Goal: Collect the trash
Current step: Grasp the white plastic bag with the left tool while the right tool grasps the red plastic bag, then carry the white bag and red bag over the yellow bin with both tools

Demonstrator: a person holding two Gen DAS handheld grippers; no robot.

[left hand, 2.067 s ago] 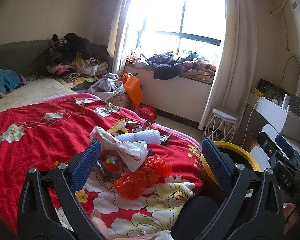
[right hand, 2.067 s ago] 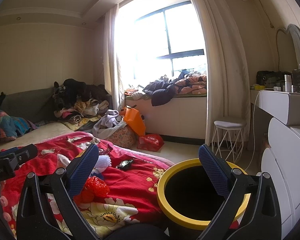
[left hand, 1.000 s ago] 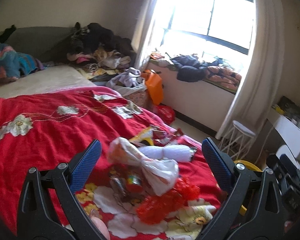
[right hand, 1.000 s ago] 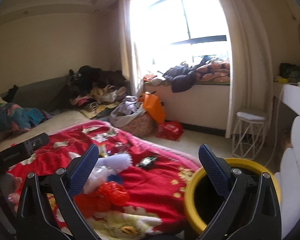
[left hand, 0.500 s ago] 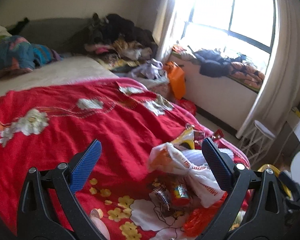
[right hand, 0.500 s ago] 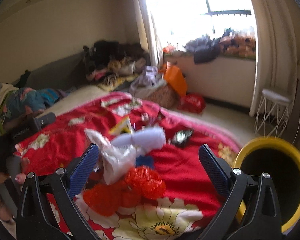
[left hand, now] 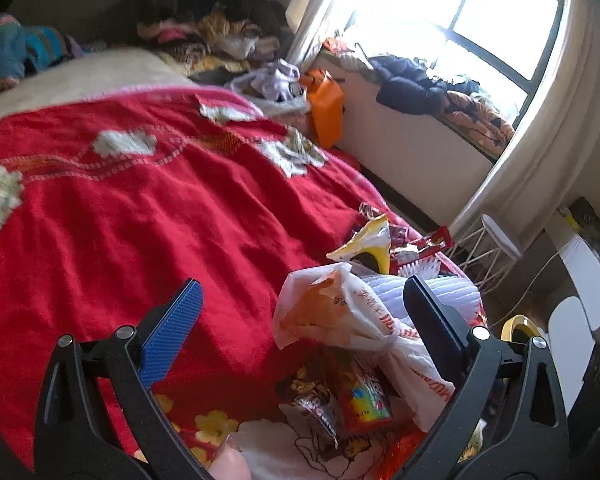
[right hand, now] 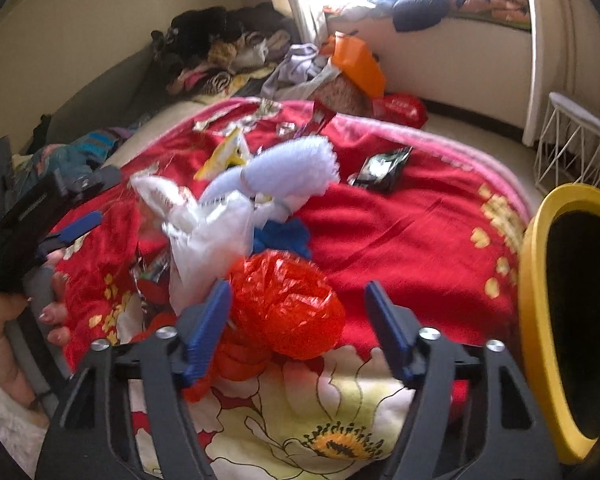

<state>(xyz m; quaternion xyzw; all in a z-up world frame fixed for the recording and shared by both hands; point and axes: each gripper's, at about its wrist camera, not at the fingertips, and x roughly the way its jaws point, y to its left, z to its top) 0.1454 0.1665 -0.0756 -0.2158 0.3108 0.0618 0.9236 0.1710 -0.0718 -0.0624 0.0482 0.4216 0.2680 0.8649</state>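
Your yellow bin (right hand: 534, 320) is cut off at right; right gripper (right hand: 296, 320) jaws are closing around the red bag (right hand: 288, 304) on the red blanket (left hand: 140, 208); left gripper (left hand: 300, 308) gapes.

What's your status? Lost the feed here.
Right gripper closing around red bag. Left gripper open over white bag. Yellow bin alongside, nothing blocking.

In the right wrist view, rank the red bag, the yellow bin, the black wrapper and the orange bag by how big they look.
1. Yellow bin, though cut off by the frame
2. Red bag
3. Orange bag
4. Black wrapper

The orange bag sits much farther away, so its rank is unsure.
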